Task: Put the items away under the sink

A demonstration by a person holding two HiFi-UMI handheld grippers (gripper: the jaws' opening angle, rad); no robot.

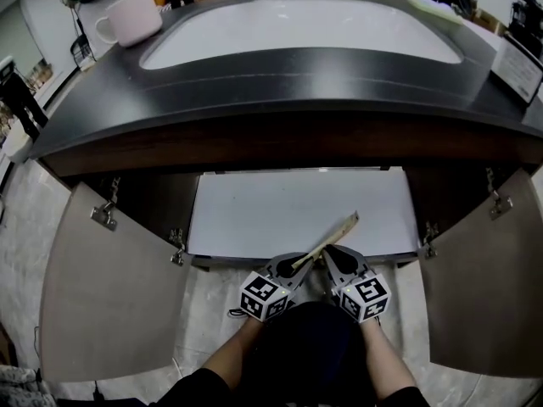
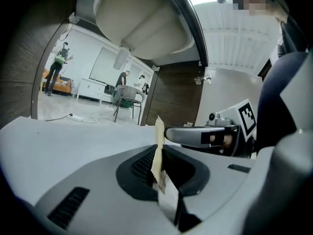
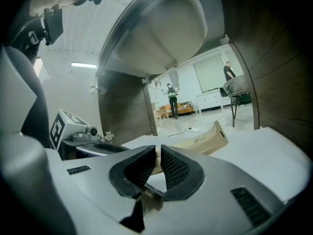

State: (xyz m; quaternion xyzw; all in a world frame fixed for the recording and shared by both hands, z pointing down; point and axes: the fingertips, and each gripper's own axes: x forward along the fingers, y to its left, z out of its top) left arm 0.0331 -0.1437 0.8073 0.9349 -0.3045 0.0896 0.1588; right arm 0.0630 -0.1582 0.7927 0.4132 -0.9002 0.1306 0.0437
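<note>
Gripping tan packet (image 1: 338, 231), left claw (image 1: 303, 264) and right claw (image 1: 328, 253) both clamped on it

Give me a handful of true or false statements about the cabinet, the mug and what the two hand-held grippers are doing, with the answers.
1. Both cabinet doors stand open. True.
2. The tan packet lies on the counter. False: it is held up in front of the cabinet's white shelf.
3. The left hand-held gripper is shut on the tan packet's edge. True.
4. The right hand-held gripper is empty. False: the tan packet sits between its jaws too.
5. The pink mug stands inside the cabinet. False: it stands on the counter, left of the sink basin.
</note>
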